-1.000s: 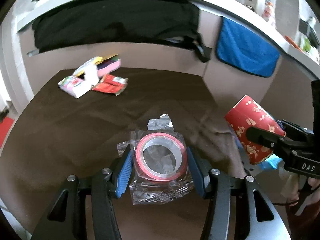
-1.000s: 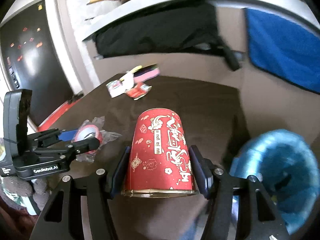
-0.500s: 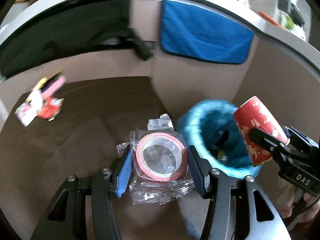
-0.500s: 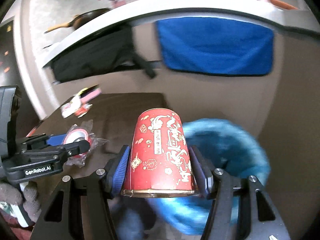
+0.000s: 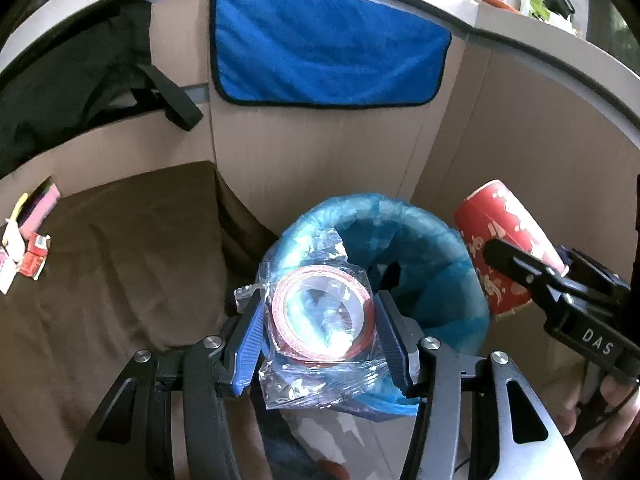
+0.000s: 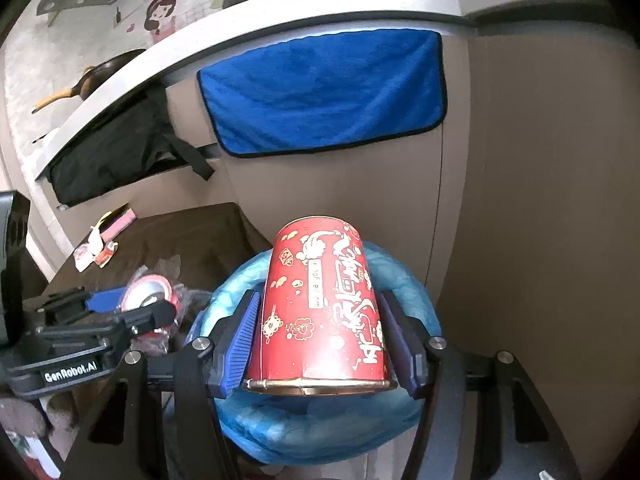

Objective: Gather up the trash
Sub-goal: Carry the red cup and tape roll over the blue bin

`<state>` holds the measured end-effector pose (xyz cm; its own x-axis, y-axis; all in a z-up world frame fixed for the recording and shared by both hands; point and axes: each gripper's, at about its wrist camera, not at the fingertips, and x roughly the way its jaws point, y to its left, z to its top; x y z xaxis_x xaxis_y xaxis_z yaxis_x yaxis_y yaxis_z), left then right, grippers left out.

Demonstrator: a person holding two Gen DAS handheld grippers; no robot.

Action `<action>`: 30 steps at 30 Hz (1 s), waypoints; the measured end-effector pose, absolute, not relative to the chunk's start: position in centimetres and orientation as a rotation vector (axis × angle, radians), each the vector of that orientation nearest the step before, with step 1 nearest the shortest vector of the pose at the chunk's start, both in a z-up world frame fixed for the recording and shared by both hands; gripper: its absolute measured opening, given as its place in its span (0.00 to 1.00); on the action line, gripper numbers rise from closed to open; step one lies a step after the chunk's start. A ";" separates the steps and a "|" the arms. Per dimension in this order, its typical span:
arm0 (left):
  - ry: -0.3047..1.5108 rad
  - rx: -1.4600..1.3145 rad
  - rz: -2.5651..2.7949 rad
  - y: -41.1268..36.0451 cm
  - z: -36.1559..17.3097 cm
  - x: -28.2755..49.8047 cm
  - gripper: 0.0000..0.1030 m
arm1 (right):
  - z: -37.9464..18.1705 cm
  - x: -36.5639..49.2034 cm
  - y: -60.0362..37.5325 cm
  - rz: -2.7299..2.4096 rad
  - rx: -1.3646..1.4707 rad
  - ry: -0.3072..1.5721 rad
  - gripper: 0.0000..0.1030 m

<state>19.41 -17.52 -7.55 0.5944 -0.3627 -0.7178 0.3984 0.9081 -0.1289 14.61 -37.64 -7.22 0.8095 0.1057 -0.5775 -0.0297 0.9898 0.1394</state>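
Observation:
My left gripper (image 5: 320, 320) is shut on a roll of red tape in clear plastic wrap (image 5: 322, 316), held over the near left rim of a bin lined with a blue bag (image 5: 436, 280). My right gripper (image 6: 320, 320) is shut on a red paper cup with gold print (image 6: 320, 308), its mouth facing the camera, held above the same bin (image 6: 404, 280). In the left wrist view the cup (image 5: 504, 248) hangs at the bin's right side. The right wrist view shows the tape roll (image 6: 148, 292) at the bin's left.
A brown-covered table (image 5: 120, 260) lies left of the bin, with a small pile of wrappers (image 5: 28, 240) at its far corner. A blue towel (image 5: 328, 48) and a black bag (image 5: 72, 92) hang on the beige partition behind. A person's hand (image 5: 616, 404) holds the right gripper.
Both grippers swung right from over the table to above the blue-lined bin, each keeping its hold. The wrapper pile slid to the left edge of both views.

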 end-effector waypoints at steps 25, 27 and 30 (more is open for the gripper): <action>0.823 0.008 -0.423 -18.3 -10.4 21.7 0.52 | -9.5 17.0 -37.1 0.051 0.130 0.671 0.55; 0.820 0.005 -0.425 -18.3 -10.6 21.7 0.52 | -9.9 17.1 -37.2 0.050 0.140 0.674 0.55; 0.818 0.021 -0.424 -18.6 -10.8 21.6 0.52 | -10.4 17.3 -37.4 0.048 0.151 0.675 0.55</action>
<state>21.60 -18.61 -10.83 0.6048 -0.3588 -0.7110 0.3746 0.9160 -0.1436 17.28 -37.36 -10.42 0.7798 0.0934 -0.6190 0.0045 0.9880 0.1547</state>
